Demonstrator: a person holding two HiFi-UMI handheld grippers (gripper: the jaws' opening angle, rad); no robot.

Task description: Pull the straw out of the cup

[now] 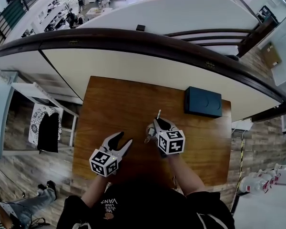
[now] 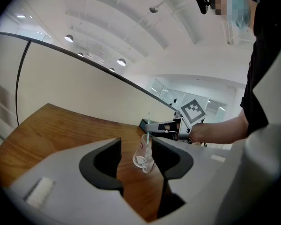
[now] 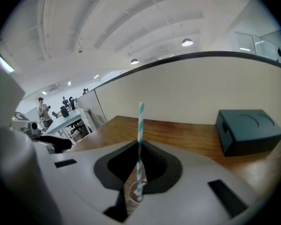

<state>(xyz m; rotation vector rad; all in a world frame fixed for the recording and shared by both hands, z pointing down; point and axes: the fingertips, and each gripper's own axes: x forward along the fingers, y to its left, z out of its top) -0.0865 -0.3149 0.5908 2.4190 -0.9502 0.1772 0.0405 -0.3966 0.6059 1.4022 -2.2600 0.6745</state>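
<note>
Right gripper (image 3: 139, 150), jaws on straw (image 3: 141, 121), cup (image 3: 130, 194) half-hidden

The left gripper (image 2: 138, 161) fills the lower frame, its dark jaws apart with nothing gripped. Beyond the gap, at centre, a clear cup (image 2: 143, 157) stands on the wooden table (image 2: 61, 125), a striped straw (image 2: 148, 118) rising from it. From the right, the right gripper (image 2: 152, 128) reaches in level, its jaws closed on the straw just above the rim; its marker cube (image 2: 193, 110) sits above a bare arm (image 2: 222, 130). A pale wall (image 2: 75, 88) backs the table.
</note>
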